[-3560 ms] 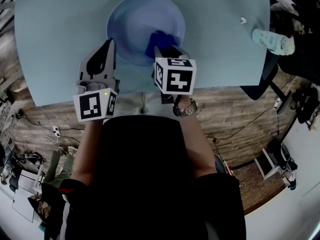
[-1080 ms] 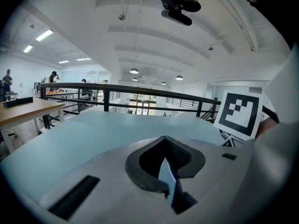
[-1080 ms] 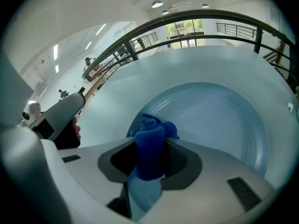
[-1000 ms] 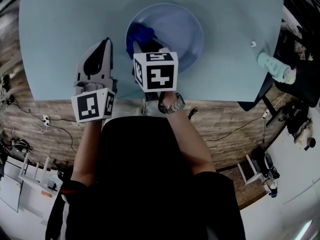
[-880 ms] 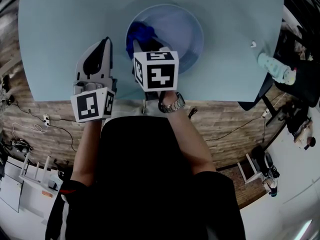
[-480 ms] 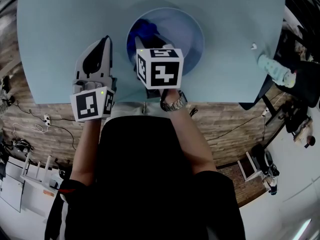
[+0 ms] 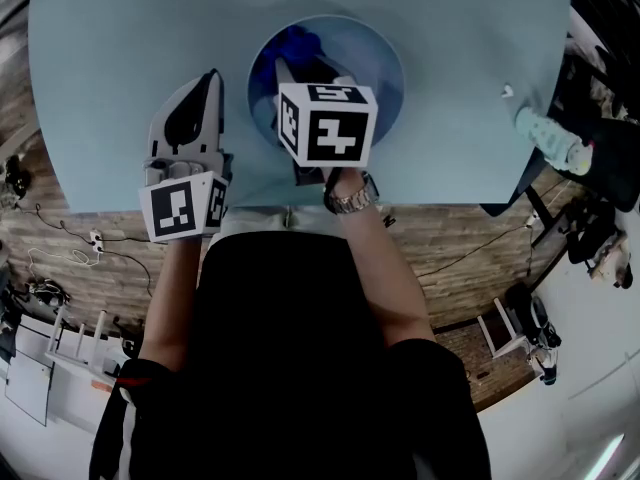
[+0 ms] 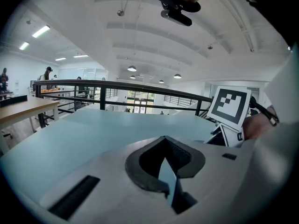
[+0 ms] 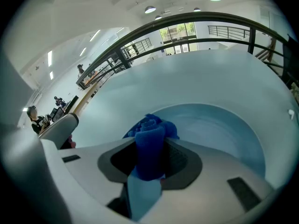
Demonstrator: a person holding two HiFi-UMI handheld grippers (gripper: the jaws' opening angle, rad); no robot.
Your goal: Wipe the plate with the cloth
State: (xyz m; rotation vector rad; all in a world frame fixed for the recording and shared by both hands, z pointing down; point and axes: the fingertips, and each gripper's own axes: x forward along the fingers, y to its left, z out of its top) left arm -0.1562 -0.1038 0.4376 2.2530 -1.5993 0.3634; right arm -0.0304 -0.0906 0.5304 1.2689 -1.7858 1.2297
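A pale blue plate (image 7: pixel 375 63) lies on the round light-blue table (image 7: pixel 120 48), just ahead of me. My right gripper (image 7: pixel 296 66) reaches over the plate's left half, shut on a dark blue cloth (image 7: pixel 296 42) that bunches out past its tips onto the plate. In the right gripper view the cloth (image 9: pixel 150 141) fills the jaws of the right gripper (image 9: pixel 148 169), with the plate (image 9: pixel 224 129) beyond. My left gripper (image 7: pixel 207 86) rests on the table left of the plate, apart from it. In its own view the left gripper (image 8: pixel 166 171) is shut and holds nothing.
A pale rolled object (image 7: pixel 548 136) lies at the table's right edge, with a small white bit (image 7: pixel 507 92) near it. The table's near edge runs just under both grippers. A dark railing (image 9: pixel 196 20) stands beyond the table's far side.
My right gripper has carried the cloth from the plate's left rim farther away from me and slightly right across the plate. The left gripper has stayed put.
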